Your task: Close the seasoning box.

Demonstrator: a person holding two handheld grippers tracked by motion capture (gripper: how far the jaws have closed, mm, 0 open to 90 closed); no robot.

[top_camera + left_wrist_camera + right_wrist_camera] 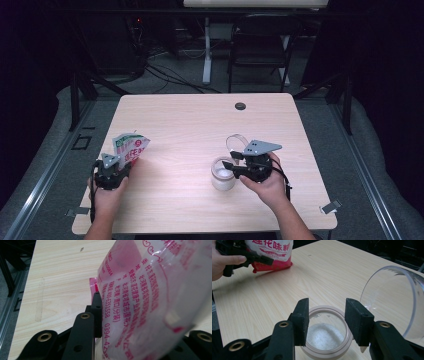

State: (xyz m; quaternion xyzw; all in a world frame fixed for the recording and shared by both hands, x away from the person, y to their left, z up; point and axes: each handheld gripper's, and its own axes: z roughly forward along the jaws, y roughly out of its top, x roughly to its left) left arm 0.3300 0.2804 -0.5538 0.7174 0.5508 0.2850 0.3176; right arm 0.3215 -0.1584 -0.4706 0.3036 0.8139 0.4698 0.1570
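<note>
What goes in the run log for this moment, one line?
left gripper: shut on seasoning bag | right gripper: open over jar | jar: open, white granules inside | lid: swung back

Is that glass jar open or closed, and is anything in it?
Open. The jar has no lid on its rim; the clear hinged lid stands swung back beside it. White grains cover the bottom.

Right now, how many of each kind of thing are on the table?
Bags: 1, the red and white bag
Jars: 1, the glass jar
Lids: 1, the clear lid
Dark round spots: 1, the black grommet
Total: 4
</note>
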